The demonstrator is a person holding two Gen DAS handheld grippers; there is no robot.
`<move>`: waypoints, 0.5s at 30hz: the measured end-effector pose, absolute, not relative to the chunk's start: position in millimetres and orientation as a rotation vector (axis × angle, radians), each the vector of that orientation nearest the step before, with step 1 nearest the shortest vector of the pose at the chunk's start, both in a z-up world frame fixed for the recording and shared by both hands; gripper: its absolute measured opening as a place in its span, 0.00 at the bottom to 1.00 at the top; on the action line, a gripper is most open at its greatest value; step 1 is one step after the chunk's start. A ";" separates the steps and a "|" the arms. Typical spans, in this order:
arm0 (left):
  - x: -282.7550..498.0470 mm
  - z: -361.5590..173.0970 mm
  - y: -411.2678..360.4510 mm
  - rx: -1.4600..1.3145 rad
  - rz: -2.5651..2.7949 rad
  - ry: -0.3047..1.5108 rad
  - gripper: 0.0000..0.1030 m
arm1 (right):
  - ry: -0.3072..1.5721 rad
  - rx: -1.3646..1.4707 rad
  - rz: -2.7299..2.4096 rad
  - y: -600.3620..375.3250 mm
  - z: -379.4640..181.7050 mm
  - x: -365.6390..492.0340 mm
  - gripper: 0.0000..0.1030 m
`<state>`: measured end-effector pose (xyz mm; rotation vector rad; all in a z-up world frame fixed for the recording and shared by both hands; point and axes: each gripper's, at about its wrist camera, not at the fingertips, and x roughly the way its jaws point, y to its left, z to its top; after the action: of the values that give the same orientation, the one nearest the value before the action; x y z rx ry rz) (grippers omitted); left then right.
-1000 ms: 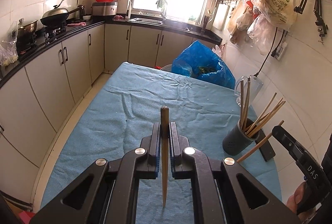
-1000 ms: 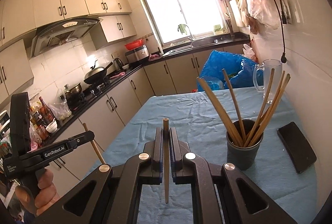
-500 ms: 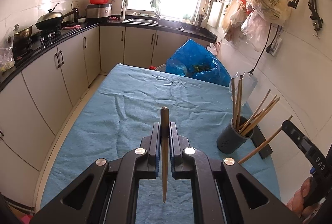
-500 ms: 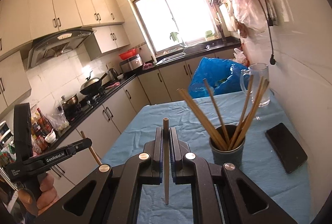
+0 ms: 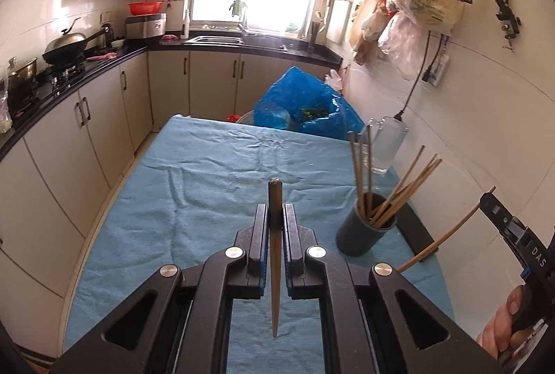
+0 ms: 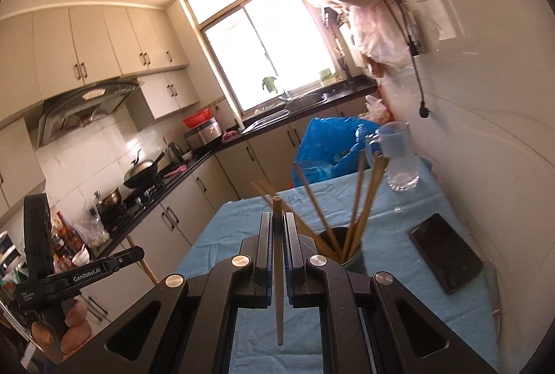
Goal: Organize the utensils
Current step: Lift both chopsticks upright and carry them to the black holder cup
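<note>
Each chopstick is light, stiff, smooth and thin; grip it mid-shaft so it cannot pivot. The left gripper is clamped on one chopstick; the right gripper is clamped on another chopstick. The holder, already holding several, stands on the blue cloth. Compared with one second earlier, the holder sits nearer the right gripper's centreline.
</note>
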<state>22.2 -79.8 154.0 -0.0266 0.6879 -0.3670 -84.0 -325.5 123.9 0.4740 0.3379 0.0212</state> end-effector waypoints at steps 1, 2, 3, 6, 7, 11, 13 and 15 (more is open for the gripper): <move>21.5 155.2 -82.6 -0.024 -0.372 0.687 0.07 | 0.334 0.479 0.016 -329.3 124.8 -85.5 0.06; 20.5 156.5 -85.9 -0.021 -0.377 0.686 0.07 | 0.330 0.483 0.011 -332.7 125.5 -88.0 0.06; 19.9 158.5 -89.6 -0.019 -0.386 0.686 0.07 | 0.324 0.488 0.004 -336.6 126.6 -90.7 0.06; 19.3 166.0 -101.0 -0.015 -0.417 0.686 0.07 | 0.310 0.502 -0.008 -346.1 130.0 -97.6 0.06; 19.2 168.6 -103.9 -0.014 -0.424 0.685 0.07 | 0.305 0.504 -0.014 -349.3 131.3 -99.8 0.06; 18.6 178.9 -119.1 -0.002 -0.449 0.674 0.07 | 0.287 0.508 -0.029 -360.1 137.4 -108.0 0.06; 18.3 183.7 -126.2 0.007 -0.463 0.671 0.07 | 0.280 0.508 -0.033 -364.3 141.0 -110.1 0.06; 19.6 187.9 -133.3 0.011 -0.477 0.672 0.07 | 0.274 0.508 -0.037 -368.8 144.0 -110.7 0.06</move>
<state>19.6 -133.3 187.9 0.0106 0.6722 -0.4770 -110.7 -368.8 144.0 0.5084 0.2742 -0.0366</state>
